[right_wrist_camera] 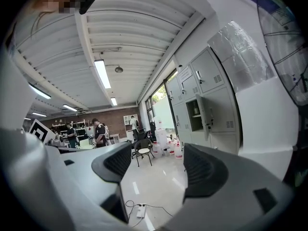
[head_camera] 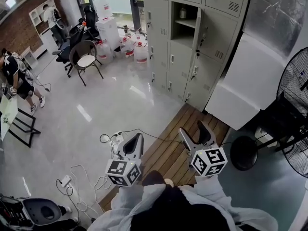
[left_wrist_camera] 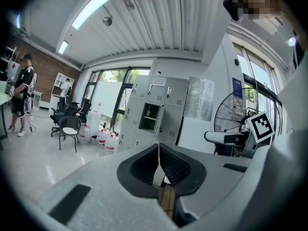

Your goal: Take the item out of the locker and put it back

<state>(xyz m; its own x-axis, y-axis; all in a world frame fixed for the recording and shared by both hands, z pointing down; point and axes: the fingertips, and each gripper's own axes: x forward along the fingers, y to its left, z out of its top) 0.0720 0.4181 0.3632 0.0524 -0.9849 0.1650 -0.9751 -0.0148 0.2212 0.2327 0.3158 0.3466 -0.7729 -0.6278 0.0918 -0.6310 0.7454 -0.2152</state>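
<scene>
My left gripper (left_wrist_camera: pixel 159 153) is nearest, its two ribbed black pads pressed together with nothing between them. At about three o'clock from it, my right gripper (right_wrist_camera: pixel 156 165) has its ribbed pads standing wide apart, with only floor showing through the gap. Both are smooth, pale grey shells, and each has a marker cube (head_camera: pixel 123 171) of black-and-white squares at the back. Under them runs a strip of brown wooden planks (head_camera: pixel 163 148). At nine o'clock a white power strip (head_camera: pixel 118 137) and loose cables lie on the glossy pale floor (head_camera: pixel 110 105). Ahead at twelve o'clock stands the bank of grey metal lockers (head_camera: pixel 161 37), with flat doors, small vent slots and handles. One compartment (head_camera: pixel 184 32) is open, its door (head_camera: pixel 197 30) swung out to the right. A shelf splits the compartment, and the item (head_camera: pixel 182 13), small, pale and bottle-shaped, stands upright on that shelf, well away from both grippers. At eleven o'clock, clear water jugs (head_camera: pixel 140 52) with red tops cluster on the floor beside the lockers. A round-backed chair (head_camera: pixel 85 60) stands further left. At three o'clock is a black wire fan (head_camera: pixel 293 109).
</scene>
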